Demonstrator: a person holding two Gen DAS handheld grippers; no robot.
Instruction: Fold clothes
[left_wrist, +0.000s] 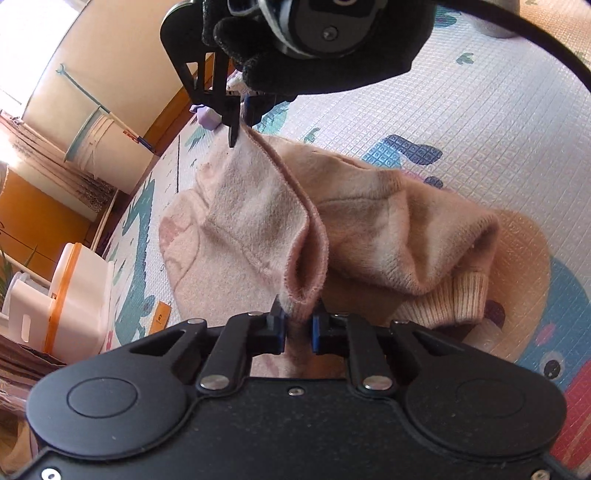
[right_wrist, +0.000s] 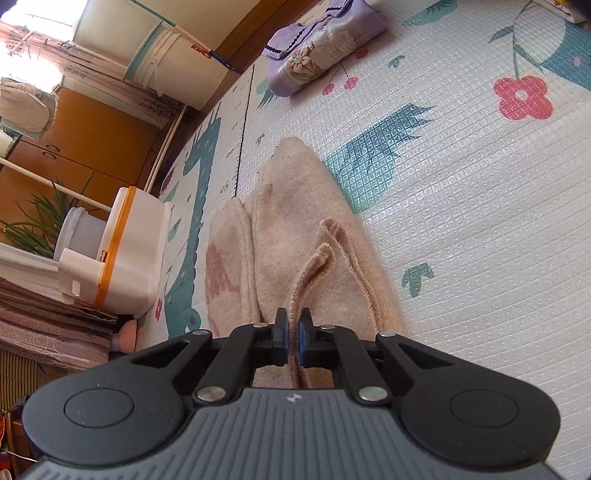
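Note:
A beige-pink knitted sweater (left_wrist: 369, 229) lies partly bunched on the patterned play mat (left_wrist: 480, 110), with a ribbed cuff (left_wrist: 454, 299) at the right. My left gripper (left_wrist: 298, 317) is shut on a hemmed edge of the sweater, which runs taut up to my right gripper (left_wrist: 240, 129), held by a black-gloved hand (left_wrist: 314, 55). In the right wrist view my right gripper (right_wrist: 293, 325) is shut on the same stitched hem (right_wrist: 314, 266), and the rest of the sweater (right_wrist: 295, 192) hangs down onto the mat.
A folded lilac garment (right_wrist: 317, 48) lies on the mat (right_wrist: 461, 184) farther off. A white container with an orange band (right_wrist: 129, 254) stands at the mat's left edge beside a plant (right_wrist: 40, 221). Orange cupboards (right_wrist: 81, 136) and a white bucket (right_wrist: 159, 55) line the wall.

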